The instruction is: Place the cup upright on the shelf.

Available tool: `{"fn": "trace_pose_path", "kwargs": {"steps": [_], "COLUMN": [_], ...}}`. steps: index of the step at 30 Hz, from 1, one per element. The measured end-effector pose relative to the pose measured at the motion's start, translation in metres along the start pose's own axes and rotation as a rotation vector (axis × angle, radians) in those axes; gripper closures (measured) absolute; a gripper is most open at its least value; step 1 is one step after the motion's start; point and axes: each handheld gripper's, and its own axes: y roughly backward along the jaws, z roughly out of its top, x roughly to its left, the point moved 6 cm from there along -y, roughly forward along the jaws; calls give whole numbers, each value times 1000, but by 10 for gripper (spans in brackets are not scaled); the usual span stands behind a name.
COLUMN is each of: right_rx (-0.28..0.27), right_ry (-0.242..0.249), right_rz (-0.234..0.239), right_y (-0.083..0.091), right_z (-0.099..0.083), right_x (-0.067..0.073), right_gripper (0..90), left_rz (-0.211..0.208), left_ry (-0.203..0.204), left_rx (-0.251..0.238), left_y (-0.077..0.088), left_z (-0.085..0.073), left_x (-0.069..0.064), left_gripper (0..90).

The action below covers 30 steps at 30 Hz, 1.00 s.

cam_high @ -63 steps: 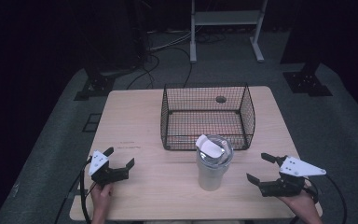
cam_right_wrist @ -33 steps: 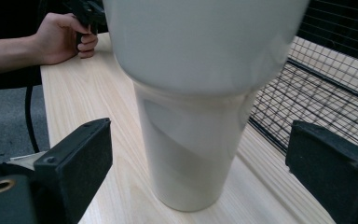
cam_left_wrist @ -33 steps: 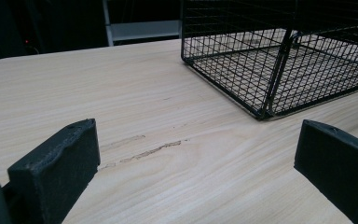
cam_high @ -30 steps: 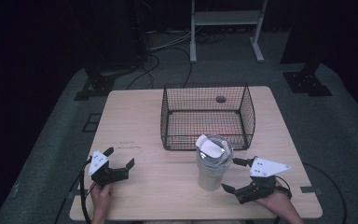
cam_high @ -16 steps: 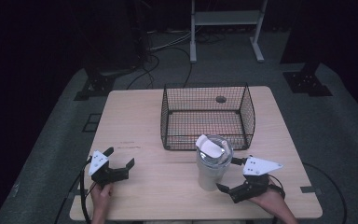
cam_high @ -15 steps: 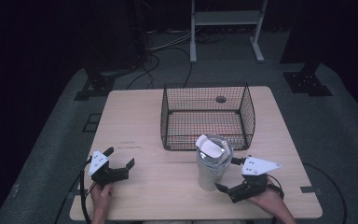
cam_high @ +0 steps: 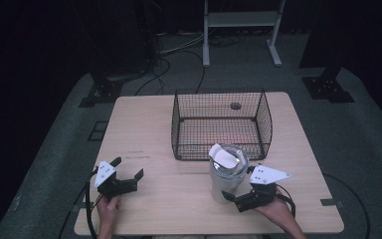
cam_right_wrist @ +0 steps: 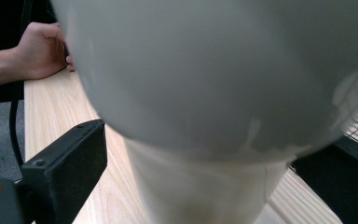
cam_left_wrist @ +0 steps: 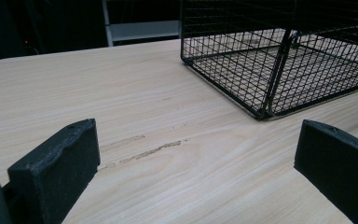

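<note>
Right gripper view puts the cup (cam_right_wrist: pixel 205 107) between the spread jaws of the right gripper (cam_high: pixel 243 191), low on its narrow base, likely a firm place to clamp; neither jaw clearly touches it. It stands upright just before the wire basket (cam_high: pixel 221 124). Left gripper (cam_high: pixel 124 174) rests wide open on the table (cam_high: pixel 144 124), holding nothing. No writing is legible anywhere.

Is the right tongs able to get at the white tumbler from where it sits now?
Probably yes: the right tongs sits open with its jaws either side of the tumbler, nothing between them.
</note>
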Motion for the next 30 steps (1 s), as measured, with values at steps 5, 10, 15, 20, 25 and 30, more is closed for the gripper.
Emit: {"fn": "trace_pose_path", "kwargs": {"steps": [5,10,15,20,25,30], "right_rx": [-3,-18,-33,-47,-59,-62], "right_ry": [7,14,16,19,21,22], "right_rz": [-8,-18,-24,-30,-32,-34], "right_y": [-5,-8,-10,-13,-14,-13], "right_z": [0,0,0,1,1,0], "right_x": [0,0,-1,-1,-2,-1], "right_gripper": [31,41,55,62,76,82], "left_rz": [0,0,0,-1,-1,-1], "left_ry": [0,0,0,1,0,0], "left_rx": [0,0,0,0,0,0], "left_y": [0,0,0,0,0,0], "left_z": [0,0,0,0,0,0], "left_x": [0,0,0,0,0,0], "left_gripper": [0,0,0,0,0,0]}}
